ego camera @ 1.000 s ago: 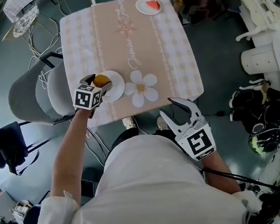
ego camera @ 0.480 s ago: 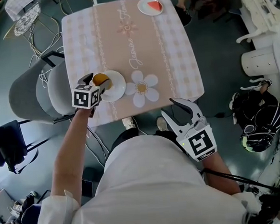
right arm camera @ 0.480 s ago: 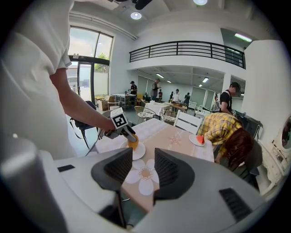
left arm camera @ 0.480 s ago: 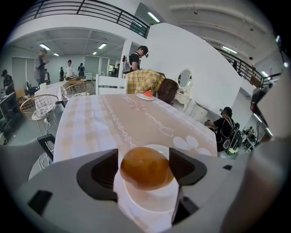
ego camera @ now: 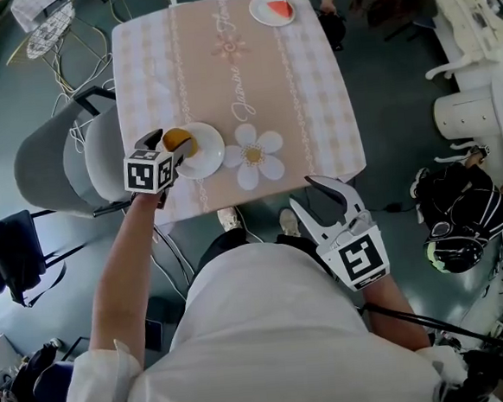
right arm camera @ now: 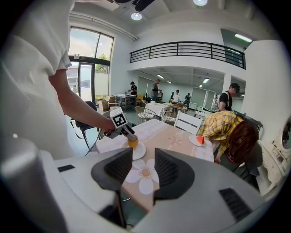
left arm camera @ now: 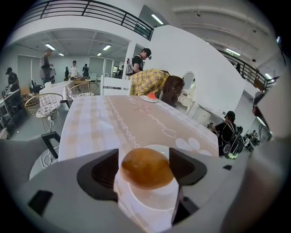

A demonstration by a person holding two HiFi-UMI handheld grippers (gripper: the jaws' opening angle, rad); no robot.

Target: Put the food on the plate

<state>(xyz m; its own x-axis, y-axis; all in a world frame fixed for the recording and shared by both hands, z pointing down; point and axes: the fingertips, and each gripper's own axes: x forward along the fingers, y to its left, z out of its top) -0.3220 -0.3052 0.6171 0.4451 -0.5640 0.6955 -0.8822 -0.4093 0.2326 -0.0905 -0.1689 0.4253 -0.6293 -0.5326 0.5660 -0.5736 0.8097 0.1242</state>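
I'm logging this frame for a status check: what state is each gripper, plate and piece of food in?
left gripper: shut on the round orange food.
round orange food: gripped between the jaws over the near plate's left part; contact with the plate cannot be told.
near plate: upright on the table, nothing else on it.
right gripper: open, empty, held off the table's near edge.
far plate: holds a red slice.

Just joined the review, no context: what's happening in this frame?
A person works two handheld grippers at a table. The left gripper is shut on a round orange-brown food item over the white plate by the table's near edge; contact is unclear. The right gripper is open and empty, off the table by the person's body. A second plate with a red slice sits at the far edge.
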